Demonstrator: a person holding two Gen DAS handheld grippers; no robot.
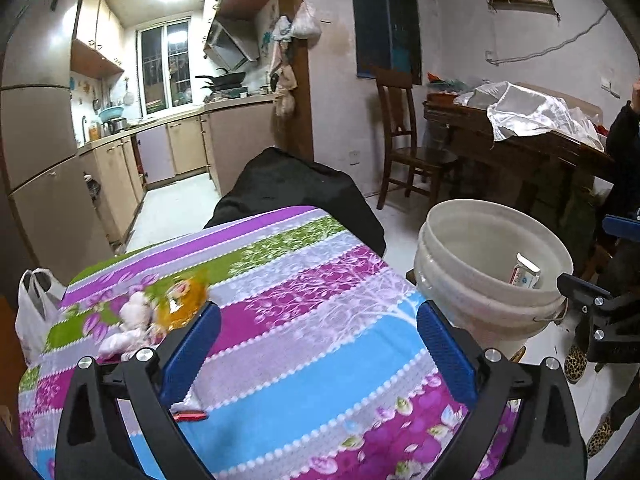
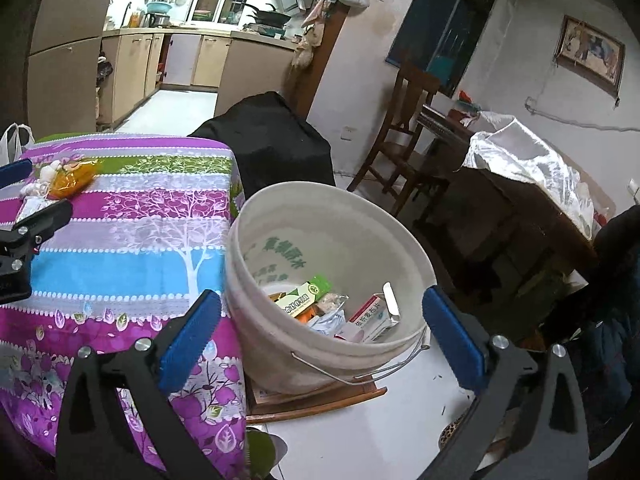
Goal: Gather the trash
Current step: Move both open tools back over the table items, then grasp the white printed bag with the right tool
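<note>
Left on the floral tablecloth [image 1: 304,312], at its far left corner: a small heap of trash, with an orange cellophane wrapper [image 1: 182,300] touching crumpled white tissue wads [image 1: 132,320] and, in the right wrist view, what seems a bit of foil just beside them. Likely feather-light, soft and crackly, prone to slip or spring out of a loose pinch; best pinched through the bunched middle of wrapper and tissue together, not at a thin edge. Left gripper [image 1: 318,344] over the cloth with jaws spread wide, nothing between them. Right gripper [image 2: 322,336] hovering by the white plastic bucket [image 2: 256,320] beside the table, jaws likewise wide and empty; cartons and packets already lying inside the bucket.
</note>
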